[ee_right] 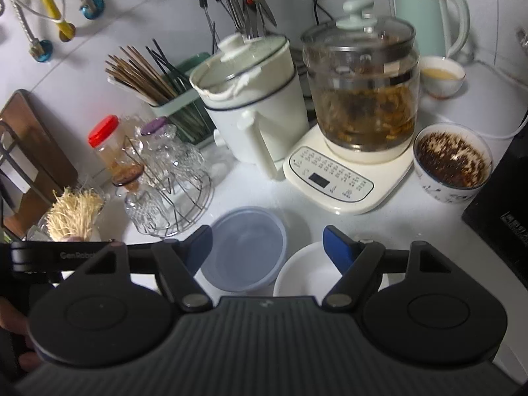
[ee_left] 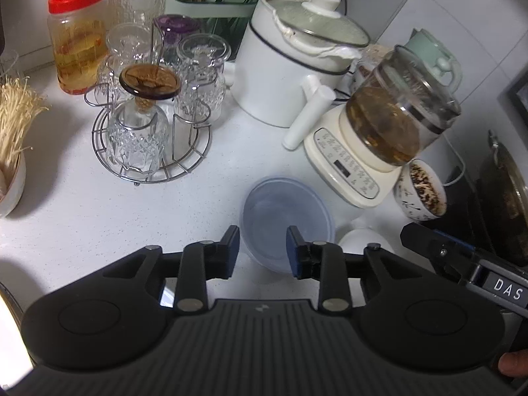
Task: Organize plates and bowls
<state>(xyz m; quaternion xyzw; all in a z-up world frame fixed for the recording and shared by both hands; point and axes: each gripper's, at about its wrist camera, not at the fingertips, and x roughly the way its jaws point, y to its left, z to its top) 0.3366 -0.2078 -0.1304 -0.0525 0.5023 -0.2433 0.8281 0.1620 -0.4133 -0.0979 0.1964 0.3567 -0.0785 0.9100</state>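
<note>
A translucent blue plastic bowl (ee_left: pixel 287 214) stands on the white counter (ee_left: pixel 99 217), with a small white bowl (ee_left: pixel 363 241) just to its right. My left gripper (ee_left: pixel 263 252) is open. Its jaws straddle the blue bowl's near left wall, and its pads do not press on the wall. In the right wrist view my right gripper (ee_right: pixel 269 247) stands wide open above both bowls. Its left finger is over the blue bowl (ee_right: pixel 244 250) and its right finger is over the white bowl (ee_right: pixel 303 274). It holds nothing. One of the right gripper's fingers (ee_left: pixel 419 234) shows at the right edge of the left wrist view.
Behind the bowls stand a cream kettle base with a glass pot (ee_right: pixel 359 99), a white lidded pot (ee_right: pixel 250 99), a patterned bowl of dark bits (ee_right: pixel 452 161) and a wire rack of glasses (ee_left: pixel 151 125). A red-lidded jar (ee_left: pixel 77 36) and a bowl of enoki mushrooms (ee_left: pixel 13 125) are at the left.
</note>
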